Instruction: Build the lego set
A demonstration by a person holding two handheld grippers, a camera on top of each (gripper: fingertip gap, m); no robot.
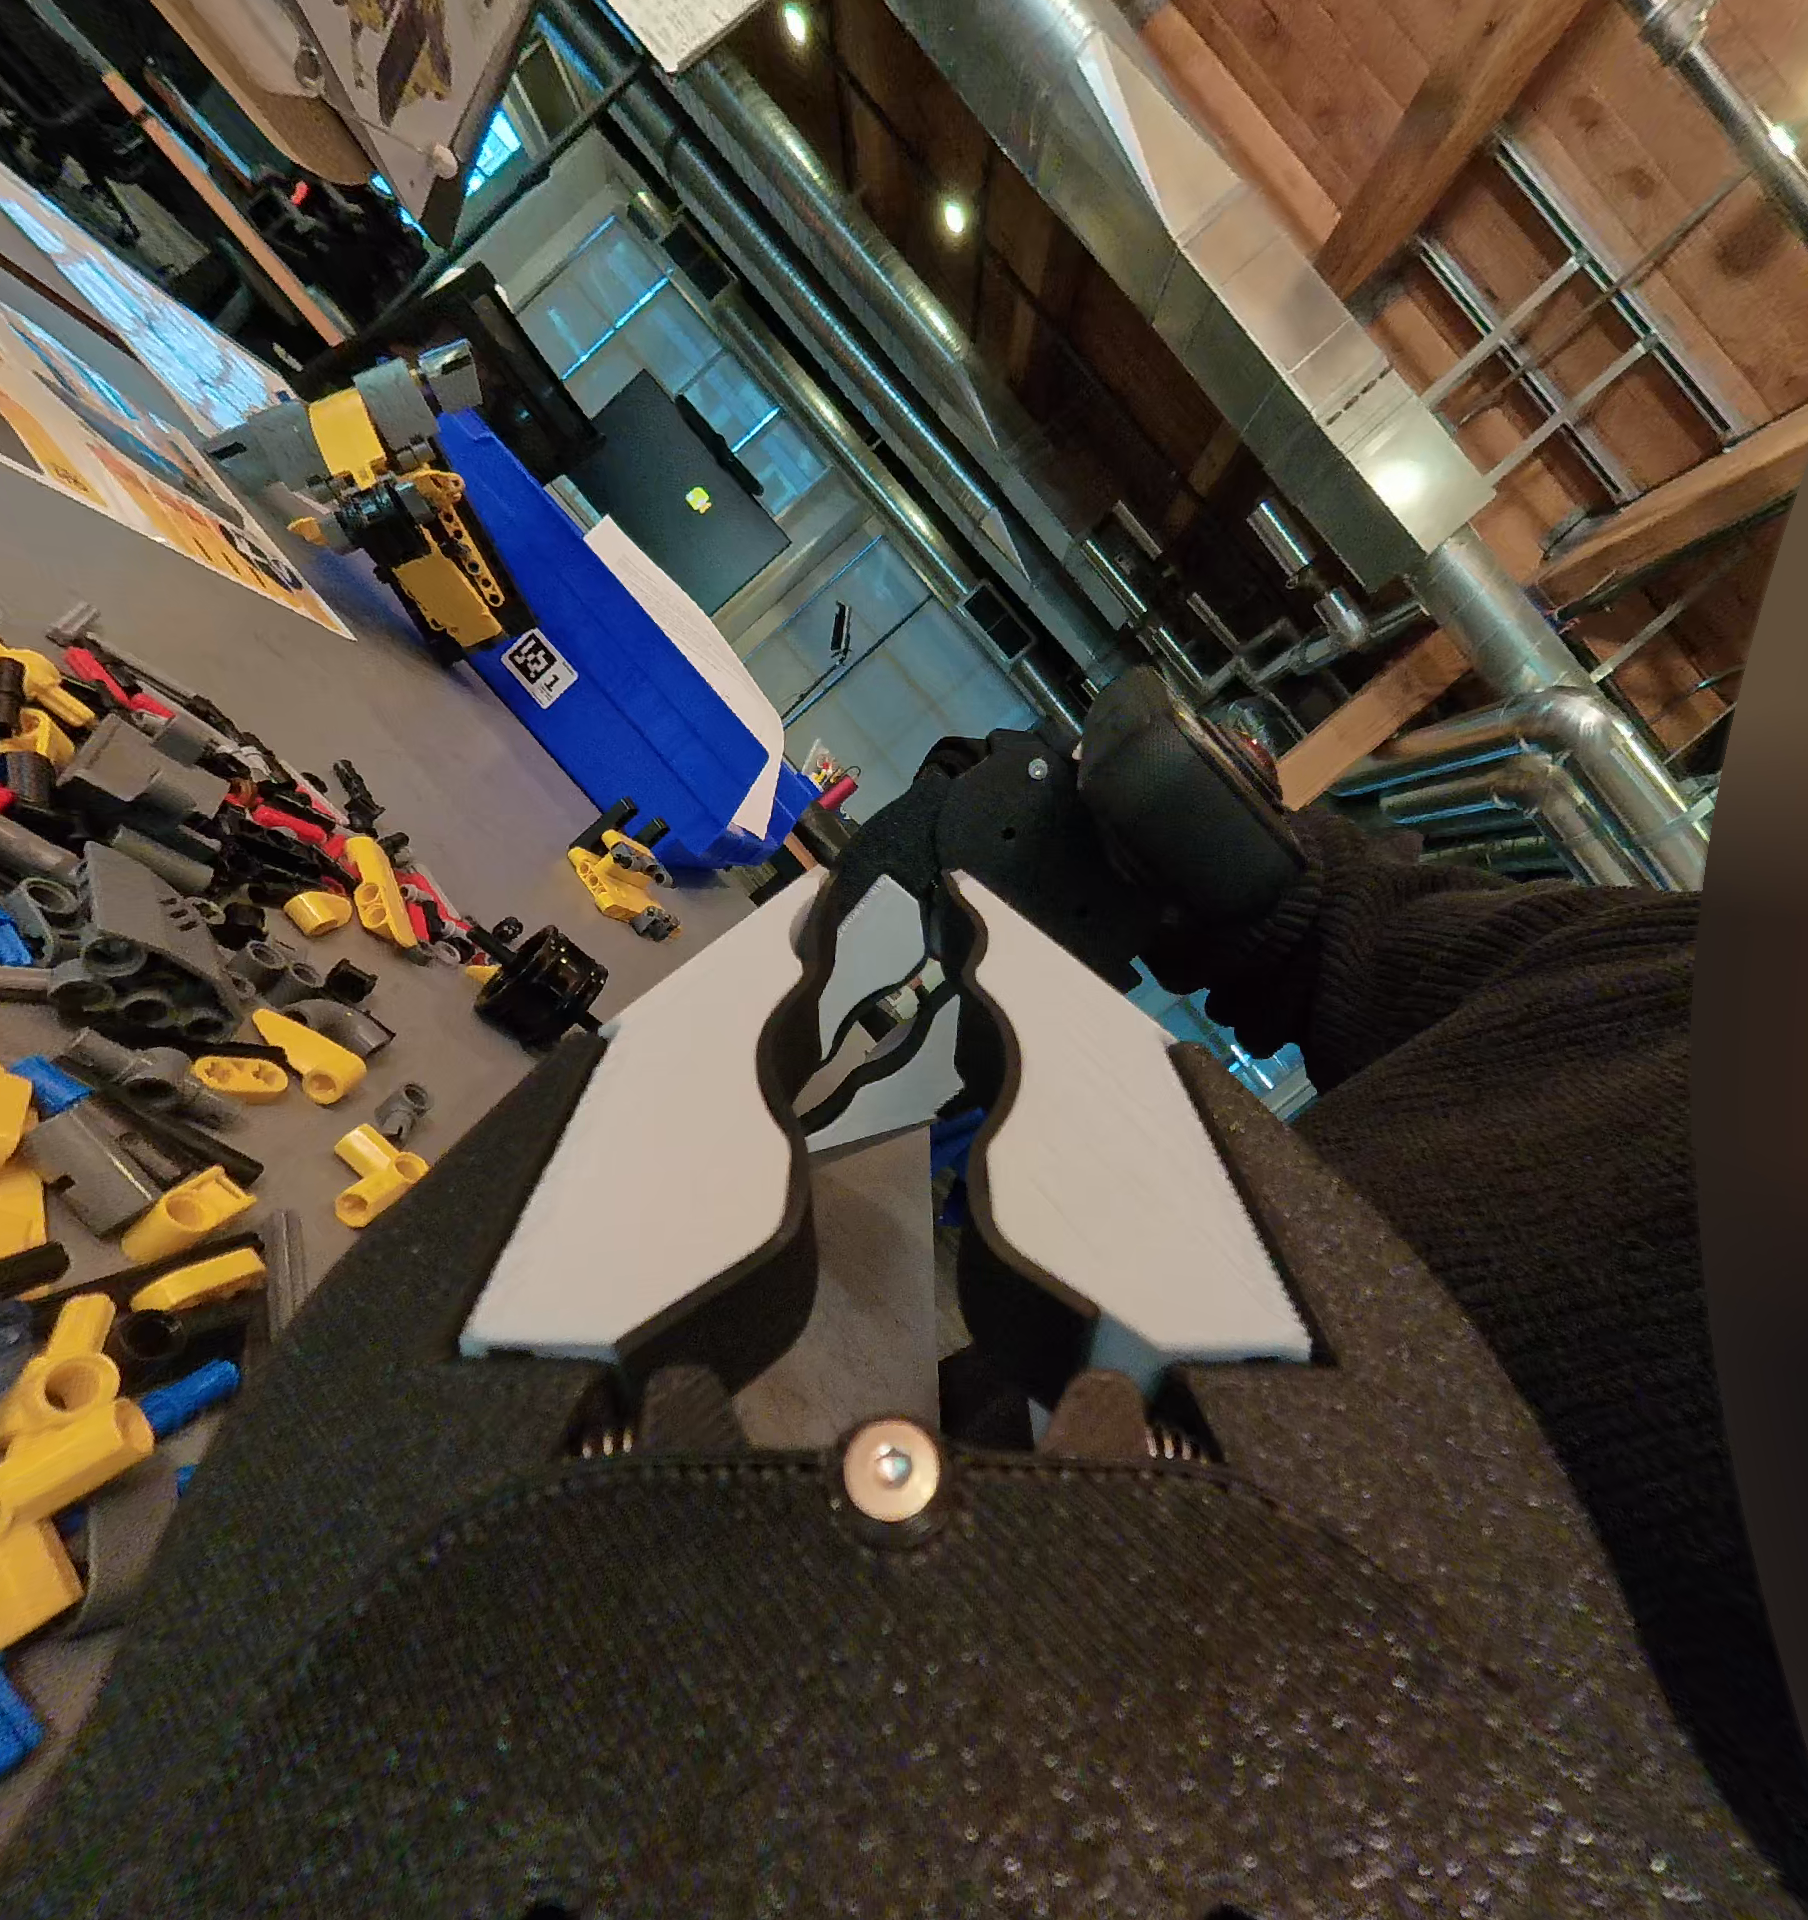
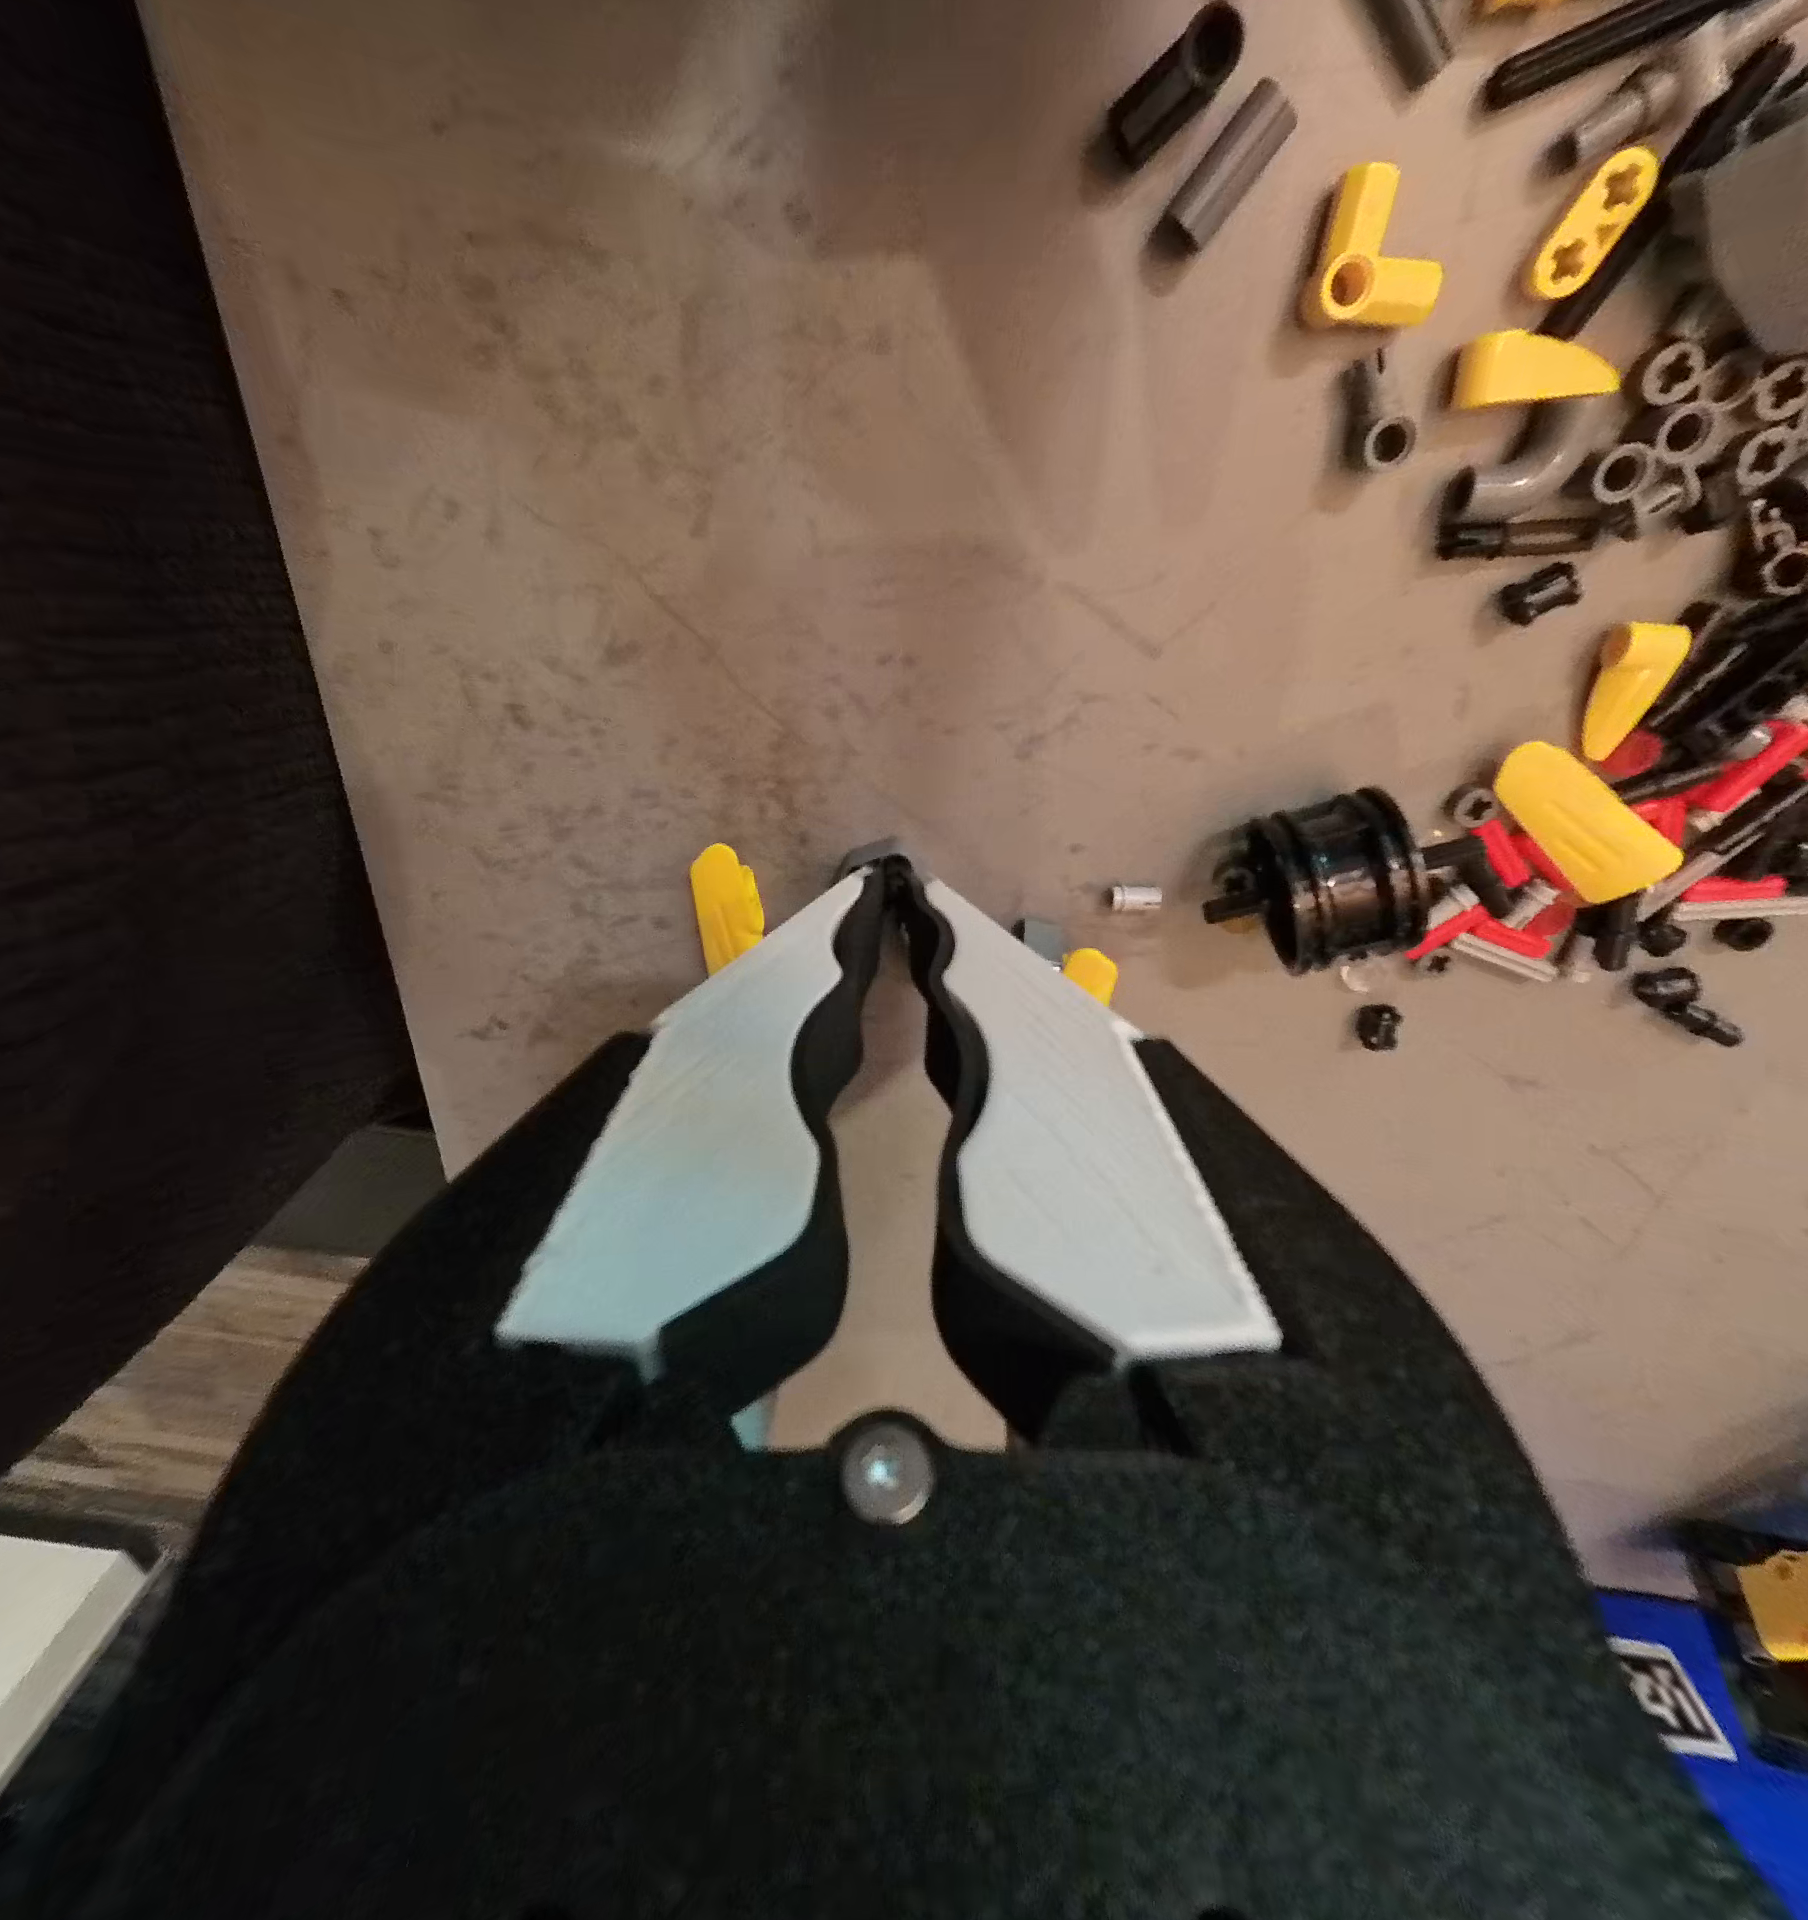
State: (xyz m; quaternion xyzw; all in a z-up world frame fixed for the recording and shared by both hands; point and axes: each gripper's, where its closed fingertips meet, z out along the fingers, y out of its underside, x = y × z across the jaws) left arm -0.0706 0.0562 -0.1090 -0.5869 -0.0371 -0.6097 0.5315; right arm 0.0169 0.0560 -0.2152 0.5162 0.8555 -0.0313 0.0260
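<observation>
In the right wrist view my right gripper (image 2: 884, 868) is shut, its tips pinching a small grey piece (image 2: 872, 850) just above the grey table (image 2: 671, 468). Yellow parts (image 2: 723, 904) stick out on both sides under the fingers; whether they are joined to the grey piece I cannot tell. In the left wrist view my left gripper (image 1: 892, 894) hangs above the table edge with its jaws a little apart and nothing between them. Just beyond it is the black body of the other gripper (image 1: 1035, 821), held by a hand in a dark knit sleeve (image 1: 1451, 1018).
A spread of yellow, black, grey, red and blue building parts (image 1: 100, 935) covers the table, also in the right wrist view (image 2: 1710, 520). A black wheel (image 2: 1326, 894) lies at its edge. A blue bin (image 1: 609, 675) carries a partly built yellow model (image 1: 412, 499). Printed sheets (image 1: 100, 416) lie behind. My hands' fingertips stand some 12 cm from each other. The right tips stand about 7 cm off the black wheel (image 2: 1326, 894). Seen from the left wrist view (image 1: 581, 978) as well.
</observation>
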